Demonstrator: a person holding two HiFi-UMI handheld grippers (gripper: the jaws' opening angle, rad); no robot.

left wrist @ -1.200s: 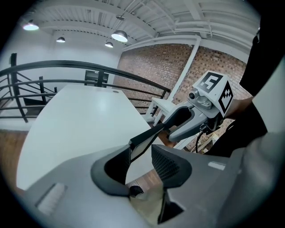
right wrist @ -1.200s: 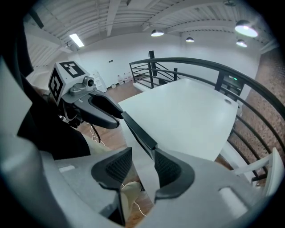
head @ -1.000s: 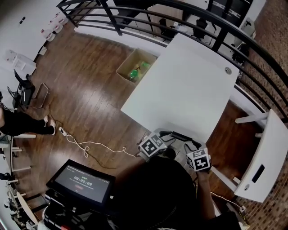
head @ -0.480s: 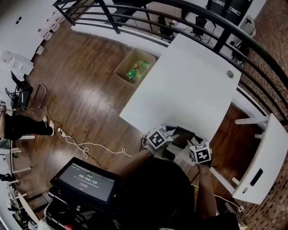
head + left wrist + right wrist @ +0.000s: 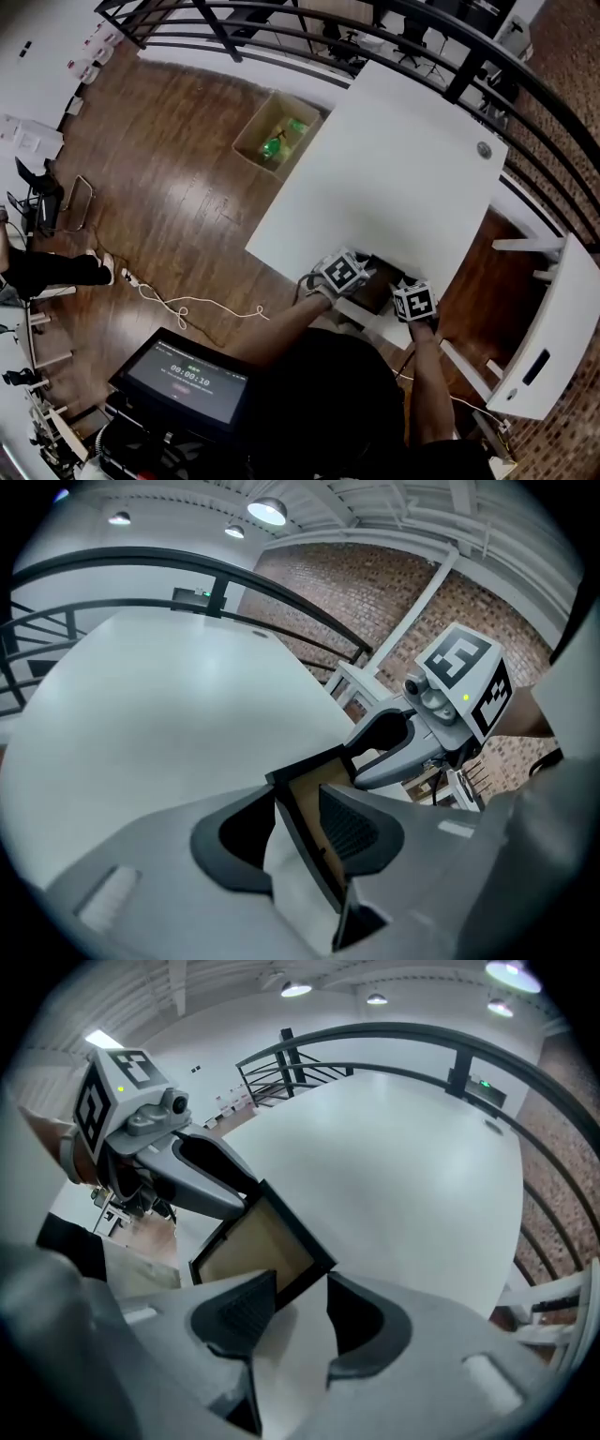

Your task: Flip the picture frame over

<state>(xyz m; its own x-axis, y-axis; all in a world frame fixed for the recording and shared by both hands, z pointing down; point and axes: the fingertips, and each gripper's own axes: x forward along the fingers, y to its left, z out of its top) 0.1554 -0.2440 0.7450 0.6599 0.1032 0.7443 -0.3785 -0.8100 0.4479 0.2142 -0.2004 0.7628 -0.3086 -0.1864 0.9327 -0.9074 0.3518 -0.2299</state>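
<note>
The frame [image 5: 251, 1241] is at the near edge of the table [image 5: 394, 178], tipped up with its brown back showing, right between the two grippers. The left gripper [image 5: 300, 817] is squeezed tight on one side edge, and the right gripper [image 5: 300, 1307] has its jaws apart with a frame corner poking in between them. Only the left one has a hold, so I think the turn must come from that side

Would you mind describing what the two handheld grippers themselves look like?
Both the left gripper and the right gripper have pale grey moulded bodies with two dark grey jaws, ribbed on their inner faces. Each carries a white cube printed with black square markers and a small green light. The person wears a black top.
</note>
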